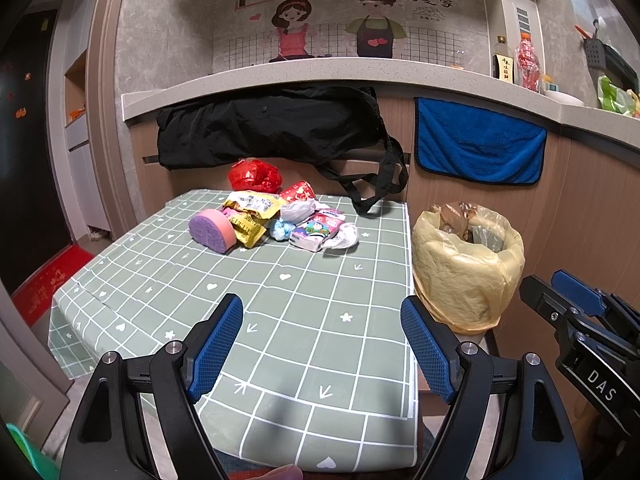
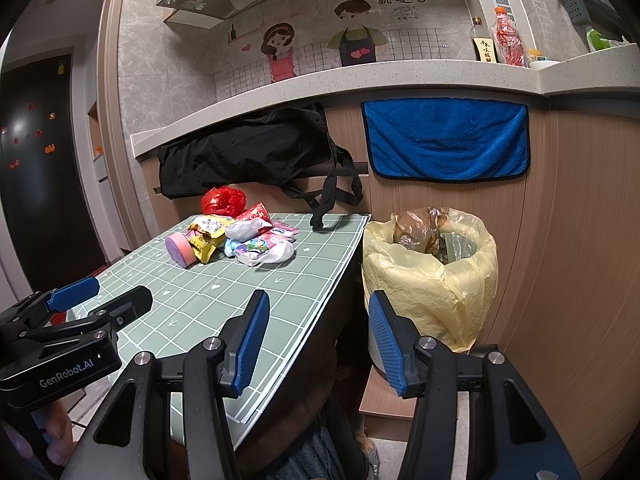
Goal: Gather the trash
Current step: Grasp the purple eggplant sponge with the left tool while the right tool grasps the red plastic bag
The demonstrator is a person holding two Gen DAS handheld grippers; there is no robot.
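A pile of trash lies at the far end of the green checked table (image 1: 280,320): a red plastic bag (image 1: 255,175), yellow snack wrappers (image 1: 252,216), a purple and pink sponge (image 1: 212,229), a tissue pack (image 1: 318,231) and white crumpled wrappers (image 1: 298,211). The pile also shows in the right wrist view (image 2: 240,240). A bin lined with a yellow bag (image 1: 466,264) stands right of the table, partly filled (image 2: 432,276). My left gripper (image 1: 322,344) is open and empty above the near table. My right gripper (image 2: 318,340) is open and empty by the table's right edge, short of the bin.
A black cloth bag (image 1: 268,124) hangs from the counter (image 1: 320,70) with straps touching the table. A blue towel (image 1: 480,140) hangs to its right. Bottles (image 1: 528,60) stand on the counter. A dark fridge (image 1: 24,140) is at the left.
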